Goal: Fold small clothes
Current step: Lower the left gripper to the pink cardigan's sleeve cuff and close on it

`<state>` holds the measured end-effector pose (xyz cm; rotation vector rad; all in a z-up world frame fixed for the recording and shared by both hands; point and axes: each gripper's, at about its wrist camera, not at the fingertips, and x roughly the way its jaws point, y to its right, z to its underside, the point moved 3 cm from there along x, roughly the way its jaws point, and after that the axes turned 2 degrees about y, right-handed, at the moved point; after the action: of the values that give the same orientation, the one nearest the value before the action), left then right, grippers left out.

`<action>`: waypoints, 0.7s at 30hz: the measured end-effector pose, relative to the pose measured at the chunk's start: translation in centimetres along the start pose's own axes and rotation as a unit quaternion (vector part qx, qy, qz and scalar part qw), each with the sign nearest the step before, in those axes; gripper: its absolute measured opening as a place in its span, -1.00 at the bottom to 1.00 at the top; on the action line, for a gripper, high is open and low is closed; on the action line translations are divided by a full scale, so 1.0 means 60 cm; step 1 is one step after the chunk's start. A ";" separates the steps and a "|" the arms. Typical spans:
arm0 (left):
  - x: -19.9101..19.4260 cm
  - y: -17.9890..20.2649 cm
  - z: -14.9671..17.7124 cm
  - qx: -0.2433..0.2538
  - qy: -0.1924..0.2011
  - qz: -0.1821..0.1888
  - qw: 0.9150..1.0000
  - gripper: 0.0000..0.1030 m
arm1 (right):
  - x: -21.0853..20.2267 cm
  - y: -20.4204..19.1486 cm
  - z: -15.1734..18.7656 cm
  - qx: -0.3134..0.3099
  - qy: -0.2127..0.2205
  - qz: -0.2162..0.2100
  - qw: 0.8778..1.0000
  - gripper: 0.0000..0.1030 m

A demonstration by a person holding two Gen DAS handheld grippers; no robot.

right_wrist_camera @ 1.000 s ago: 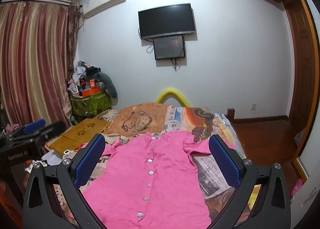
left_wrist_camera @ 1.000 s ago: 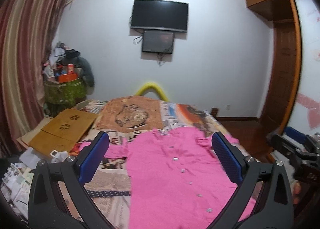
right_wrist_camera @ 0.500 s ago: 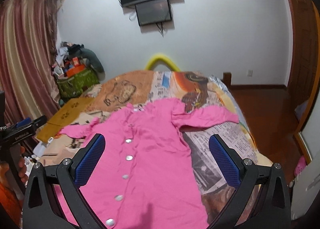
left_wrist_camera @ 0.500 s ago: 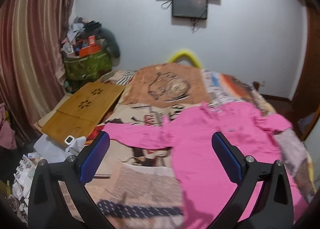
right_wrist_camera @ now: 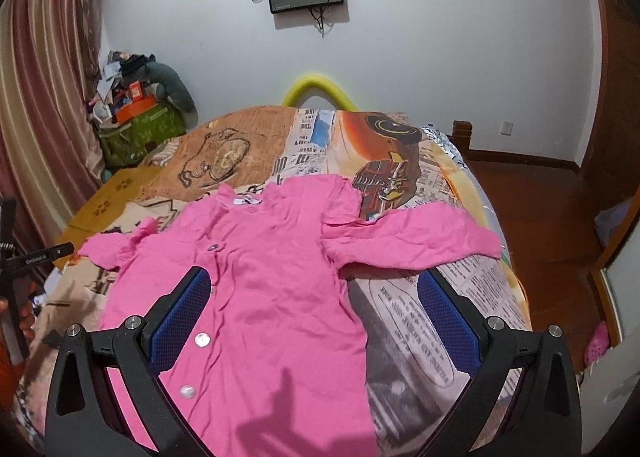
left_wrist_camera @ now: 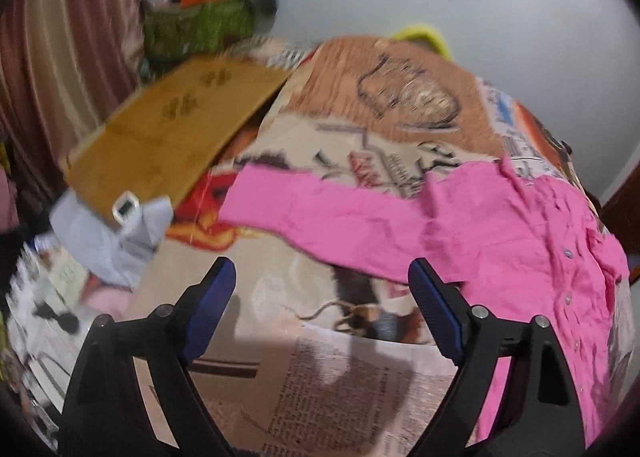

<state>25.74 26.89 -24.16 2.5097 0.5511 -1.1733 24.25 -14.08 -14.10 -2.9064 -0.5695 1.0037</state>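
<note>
While the pink shirt [right_wrist_camera: 256,289] lies buttoned-side up on the bed [right_wrist_camera: 432,317], collar far, sleeves spread crosswise, the left tongs [left_wrist_camera: 320,305] hang open and empty nearest its left sleeve [left_wrist_camera: 320,217], and the right tongs [right_wrist_camera: 312,317] gape empty over its body.

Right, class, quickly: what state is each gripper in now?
Left gripper: open, holding nothing, above the bedspread.
Right gripper: open, holding nothing, over the pink shirt.
</note>
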 end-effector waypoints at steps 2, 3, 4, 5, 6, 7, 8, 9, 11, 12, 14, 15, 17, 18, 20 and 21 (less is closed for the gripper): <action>0.019 -0.025 0.002 -0.024 -0.020 0.006 0.999 0.68 | 0.016 0.001 0.002 -0.005 -0.007 0.000 1.000 0.99; 0.025 -0.034 0.003 -0.034 -0.025 0.010 0.999 0.65 | 0.020 0.000 0.005 -0.007 -0.011 0.000 1.000 0.99; 0.030 -0.044 0.002 -0.045 -0.030 0.016 0.998 0.65 | 0.027 0.000 0.008 -0.009 -0.015 0.000 1.000 0.99; 0.039 -0.058 0.001 -0.065 -0.039 0.028 0.997 0.64 | 0.035 -0.001 0.012 -0.012 -0.021 0.000 1.000 0.99; 0.047 -0.066 0.000 -0.078 -0.045 0.036 0.995 0.61 | 0.041 -0.003 0.015 -0.015 -0.028 0.000 1.000 0.99; 0.054 -0.074 -0.001 -0.093 -0.052 0.046 0.993 0.55 | 0.046 -0.003 0.017 -0.017 -0.032 -0.001 0.999 0.99; 0.063 -0.082 -0.003 -0.108 -0.061 0.055 0.991 0.52 | 0.053 -0.005 0.020 -0.021 -0.038 -0.002 0.999 0.99; 0.073 -0.089 -0.007 -0.121 -0.068 0.065 0.988 0.45 | 0.056 -0.006 0.022 -0.024 -0.042 -0.002 0.999 0.99; 0.086 -0.094 -0.014 -0.134 -0.076 0.070 0.986 0.36 | 0.059 -0.006 0.025 -0.028 -0.045 -0.003 0.999 0.99; 0.092 -0.095 -0.020 -0.138 -0.077 0.073 0.985 0.36 | 0.059 -0.005 0.025 -0.028 -0.045 -0.004 0.999 0.99; 0.105 -0.093 -0.033 -0.142 -0.079 0.083 0.983 0.36 | 0.059 -0.002 0.025 -0.024 -0.045 -0.006 0.999 0.99; 0.111 -0.093 -0.038 -0.145 -0.081 0.084 0.983 0.36 | 0.058 -0.001 0.025 -0.023 -0.045 -0.007 0.999 0.99; 0.122 -0.092 -0.050 -0.144 -0.080 0.078 0.983 0.30 | 0.056 0.004 0.023 -0.019 -0.043 -0.007 0.999 0.99; 0.126 -0.092 -0.054 -0.142 -0.080 0.071 0.984 0.16 | 0.056 0.000 0.022 -0.019 -0.042 -0.006 0.999 0.99; 0.135 -0.092 -0.059 -0.129 -0.083 0.036 0.987 -0.23 | 0.054 0.001 0.022 -0.016 -0.041 -0.005 0.999 0.99; 0.139 -0.092 -0.060 -0.123 -0.084 0.022 0.989 -0.53 | 0.054 0.000 0.022 -0.015 -0.040 -0.005 0.999 0.99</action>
<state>30.45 35.05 -29.09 2.1827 0.5570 -1.2067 25.84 -13.09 -17.07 -2.8975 -0.6083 1.1246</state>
